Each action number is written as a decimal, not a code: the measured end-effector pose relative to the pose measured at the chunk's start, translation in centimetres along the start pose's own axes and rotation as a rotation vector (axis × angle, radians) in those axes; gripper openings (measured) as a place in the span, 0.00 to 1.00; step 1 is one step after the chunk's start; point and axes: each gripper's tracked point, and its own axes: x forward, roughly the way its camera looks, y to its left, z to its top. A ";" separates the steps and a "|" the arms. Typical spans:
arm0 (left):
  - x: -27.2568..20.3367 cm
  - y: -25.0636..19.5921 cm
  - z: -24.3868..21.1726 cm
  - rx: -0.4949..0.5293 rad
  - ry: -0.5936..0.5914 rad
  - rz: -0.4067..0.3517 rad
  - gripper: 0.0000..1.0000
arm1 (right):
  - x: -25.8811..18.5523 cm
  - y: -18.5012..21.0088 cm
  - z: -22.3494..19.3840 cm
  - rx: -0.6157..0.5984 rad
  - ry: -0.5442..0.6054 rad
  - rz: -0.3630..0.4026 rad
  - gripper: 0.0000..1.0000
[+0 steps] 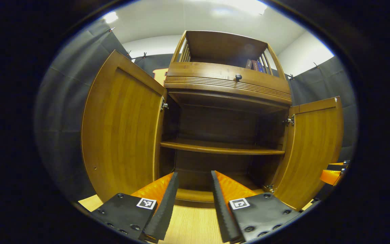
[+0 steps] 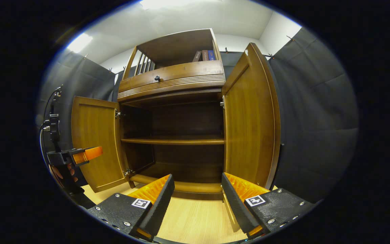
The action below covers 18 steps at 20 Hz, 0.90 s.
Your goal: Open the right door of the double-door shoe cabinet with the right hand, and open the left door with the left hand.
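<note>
The wooden shoe cabinet [image 1: 227, 84] stands in front of me with both doors swung wide. In the left gripper view its left door [image 1: 120, 128] is close on the left and its right door [image 1: 313, 149] hangs out on the right. My left gripper [image 1: 194, 189] is open, low before the cabinet's mouth, touching nothing. In the right gripper view the right door [image 2: 249, 122] is near on the right and the left door [image 2: 95, 142] farther left. My right gripper [image 2: 197, 193] is open and holds nothing. The left gripper [image 2: 80, 156], held by a hand, hovers beside the left door.
Inside the cabinet there is one shelf [image 1: 222, 147] with dark space above and below. Above it sits a drawer with a round knob [image 1: 238, 77], and books [image 2: 203, 55] stand in the top rack. Light wooden floor [image 1: 191, 223] lies underneath; black cloth walls surround the booth.
</note>
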 end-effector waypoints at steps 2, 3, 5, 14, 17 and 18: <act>-0.1 0.2 -0.4 0.033 0.006 0.009 0.73 | 0.1 -0.6 -0.3 -0.001 0.008 -0.008 0.87; -0.2 0.3 -0.7 0.049 0.008 0.017 0.79 | 0.1 -0.7 -0.2 0.003 0.007 -0.011 0.87; -0.2 0.7 -0.8 0.073 0.007 0.030 0.85 | 0.3 -1.1 0.0 0.013 0.003 -0.013 0.87; -0.4 1.5 -0.4 0.063 -0.005 0.066 0.94 | 0.6 -1.3 0.0 0.019 -0.005 -0.011 0.93; -0.7 1.8 0.0 0.069 -0.012 0.075 0.94 | 0.5 -1.1 -0.1 0.012 -0.004 -0.005 0.93; -0.7 1.7 0.0 0.075 -0.015 0.075 0.94 | 0.6 -1.0 -0.1 0.012 -0.002 -0.003 0.93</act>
